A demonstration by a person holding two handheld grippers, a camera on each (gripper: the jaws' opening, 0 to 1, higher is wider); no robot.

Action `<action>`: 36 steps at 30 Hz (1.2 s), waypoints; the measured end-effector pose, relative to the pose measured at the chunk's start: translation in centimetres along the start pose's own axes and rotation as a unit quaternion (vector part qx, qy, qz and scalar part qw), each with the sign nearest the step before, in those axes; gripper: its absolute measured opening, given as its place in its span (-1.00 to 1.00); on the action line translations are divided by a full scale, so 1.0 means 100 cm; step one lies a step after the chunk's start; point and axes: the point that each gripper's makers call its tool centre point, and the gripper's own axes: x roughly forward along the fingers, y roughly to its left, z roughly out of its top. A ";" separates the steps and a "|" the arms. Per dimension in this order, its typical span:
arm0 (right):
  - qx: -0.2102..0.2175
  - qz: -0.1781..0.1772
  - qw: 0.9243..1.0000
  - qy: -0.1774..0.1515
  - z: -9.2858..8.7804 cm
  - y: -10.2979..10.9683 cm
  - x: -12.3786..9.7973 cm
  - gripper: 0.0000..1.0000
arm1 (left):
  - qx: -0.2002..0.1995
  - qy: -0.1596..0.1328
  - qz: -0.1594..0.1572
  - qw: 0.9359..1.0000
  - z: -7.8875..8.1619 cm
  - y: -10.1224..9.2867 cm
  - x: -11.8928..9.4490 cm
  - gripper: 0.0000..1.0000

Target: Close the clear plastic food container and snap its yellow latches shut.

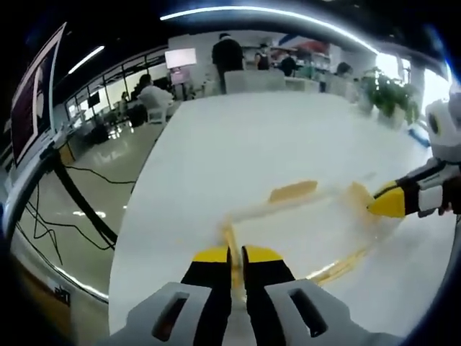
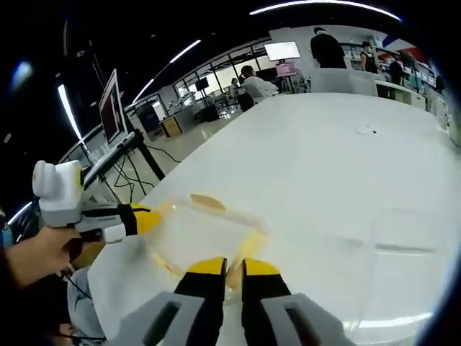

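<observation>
Left gripper (image 1: 237, 254): grey body, black jaws, yellow tips.

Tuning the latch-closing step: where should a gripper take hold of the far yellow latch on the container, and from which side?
Probably by its free outer edge, coming from the far side of the container. In the left gripper view the far yellow latch sticks out flat from the lid's long edge, so that edge looks exposed. The left gripper and right gripper sit nearly closed at two other edges; what they pinch is unclear.

No readable text, labels or numbers.
</observation>
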 end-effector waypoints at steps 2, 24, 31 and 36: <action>0.001 -0.002 1.000 -0.002 0.001 0.000 -0.001 -0.93 | -0.002 -0.003 0.002 1.000 0.001 0.001 -0.001 -0.96; 0.032 -0.002 0.999 -0.001 0.013 0.002 -0.020 -0.97 | 0.029 0.007 0.006 1.000 0.011 -0.004 -0.020 -0.95; 0.043 -0.003 0.999 -0.005 0.020 0.000 -0.029 -0.98 | 0.025 0.006 0.003 1.000 0.020 -0.009 -0.026 -0.94; 0.046 -0.003 0.999 -0.012 0.025 0.000 -0.035 -0.98 | 0.024 0.007 0.006 1.000 0.026 -0.013 -0.030 -0.94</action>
